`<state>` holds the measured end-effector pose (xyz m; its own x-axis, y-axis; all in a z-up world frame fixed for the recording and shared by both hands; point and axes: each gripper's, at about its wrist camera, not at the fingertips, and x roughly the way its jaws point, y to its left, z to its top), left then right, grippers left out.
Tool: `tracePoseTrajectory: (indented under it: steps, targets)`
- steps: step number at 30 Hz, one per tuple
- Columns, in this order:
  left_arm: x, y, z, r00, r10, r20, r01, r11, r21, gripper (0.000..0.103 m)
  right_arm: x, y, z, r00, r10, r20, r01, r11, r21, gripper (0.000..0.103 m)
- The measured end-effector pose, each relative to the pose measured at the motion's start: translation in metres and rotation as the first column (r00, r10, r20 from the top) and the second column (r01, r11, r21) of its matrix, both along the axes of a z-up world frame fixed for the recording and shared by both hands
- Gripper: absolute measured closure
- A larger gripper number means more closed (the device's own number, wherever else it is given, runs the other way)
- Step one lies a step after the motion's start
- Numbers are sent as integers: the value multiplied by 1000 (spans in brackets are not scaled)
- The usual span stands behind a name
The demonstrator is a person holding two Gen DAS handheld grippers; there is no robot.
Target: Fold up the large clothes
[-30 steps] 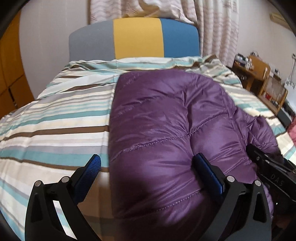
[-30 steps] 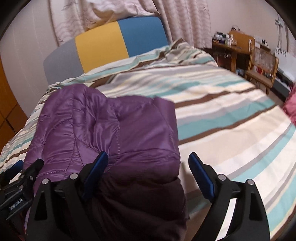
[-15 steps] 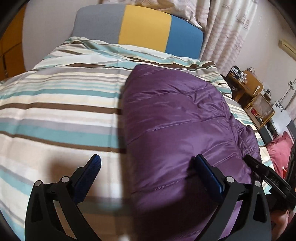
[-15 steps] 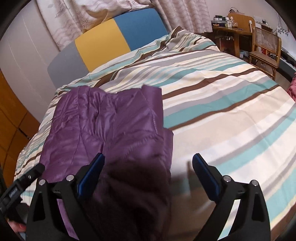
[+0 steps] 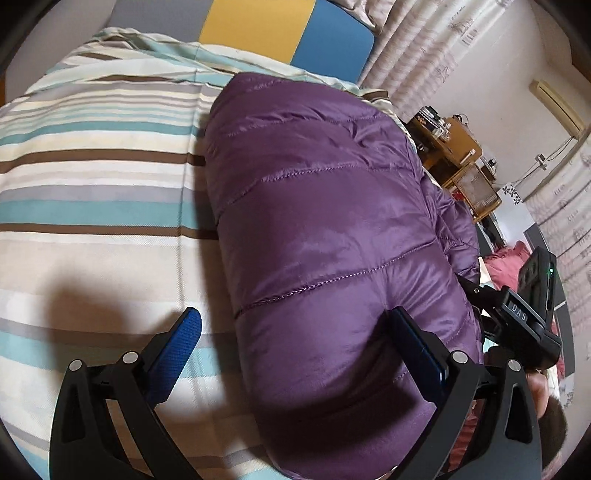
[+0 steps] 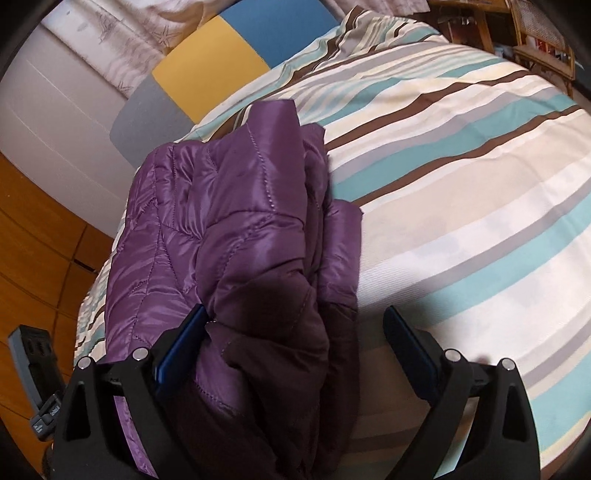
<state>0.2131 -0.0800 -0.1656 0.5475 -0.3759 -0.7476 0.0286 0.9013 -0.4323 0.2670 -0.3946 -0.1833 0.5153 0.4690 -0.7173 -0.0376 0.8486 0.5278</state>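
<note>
Both grippers agape | right gripper label "DAS" | jacket folded

The bed wears a striped cover in bands of cream, teal, grey and brown, smooth over most of its width and slightly rumpled near the headboard, which has grey, yellow and blue panels. Directly on the cover lies a purple quilted jacket, puffy and folded into a long bundle running from the near edge toward the headboard. On the right-hand side its layers are stacked and creased, edges showing.
</note>
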Motion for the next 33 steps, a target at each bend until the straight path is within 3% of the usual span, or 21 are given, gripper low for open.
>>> tracePoseTrajectory:
  steps: [3,5,7,11,16,23,29,33]
  targets:
    - [6,-4,-4,1000,-21,-5,21,1000,20,3,6,1,-4,1000,23,-19,-22,998,65,20]
    - [7,-13,0,999,-46,19,45,996,74,3,8,2,-6,1000,21,-21,-20,997,79,24]
    - [7,-20,5,995,-90,45,86,992,88,20,9,5,-5,999,36,-12,-35,996,85,30]
    - [7,-36,15,992,-108,72,95,983,159,30,5,8,-2,998,57,10,-58,991,124,46]
    - [-1,-39,34,980,-120,161,83,972,221,51,-6,12,10,996,58,68,-68,987,149,51]
    - [-14,-19,70,935,-111,336,4,953,304,53,-8,42,16,989,66,129,-93,971,220,51]
    - [-22,19,74,925,-28,380,-95,948,303,53,0,93,24,972,136,193,-174,965,196,51]
    - [-33,64,71,918,92,387,-208,940,270,53,18,150,30,946,232,225,-268,952,148,51]
